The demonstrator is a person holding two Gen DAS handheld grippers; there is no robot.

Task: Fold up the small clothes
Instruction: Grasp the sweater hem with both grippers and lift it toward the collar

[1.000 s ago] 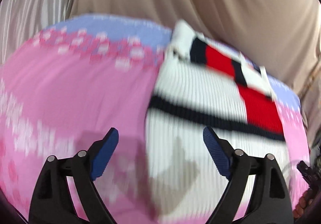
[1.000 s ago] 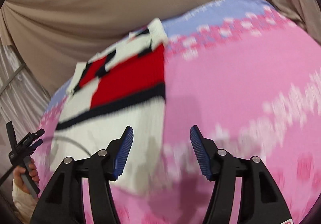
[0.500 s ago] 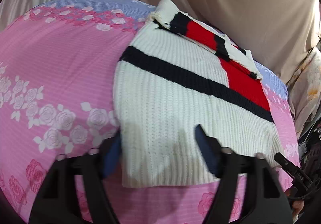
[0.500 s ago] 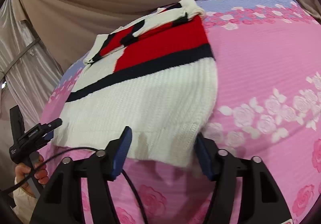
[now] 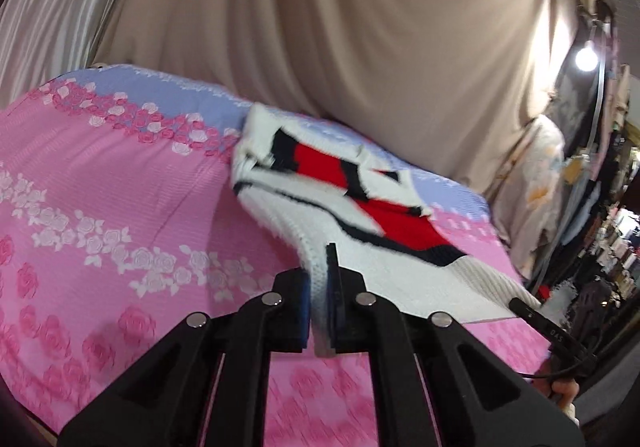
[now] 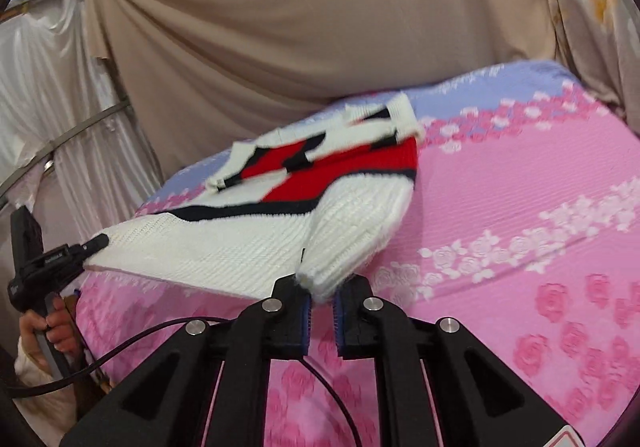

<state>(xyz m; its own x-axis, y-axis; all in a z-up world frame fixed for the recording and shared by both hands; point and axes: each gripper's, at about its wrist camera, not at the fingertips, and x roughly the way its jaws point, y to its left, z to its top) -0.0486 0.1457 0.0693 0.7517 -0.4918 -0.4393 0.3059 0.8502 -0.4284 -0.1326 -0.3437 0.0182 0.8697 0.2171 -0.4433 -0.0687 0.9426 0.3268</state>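
White ribbed knit sweater with red and navy blocks [image 5: 384, 271] hangs above the pink rose-print bedsheet [image 5: 100, 183], its near hem pinched at the left corner by the left gripper [image 5: 319, 299] and at the right by the right gripper [image 6: 321, 297].

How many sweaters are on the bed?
1. The sweater lies across the pink bed, its near hem lifted. None other shows, though the views miss part of the bed.

Bright bulb [image 5: 586, 59] glare, fisheye-warped edges, motion blur.

Pink rose-print bedsheet [image 5: 120, 207] with lavender band; beige curtain [image 5: 340, 39] behind; lit bulb [image 5: 586, 58] at right.
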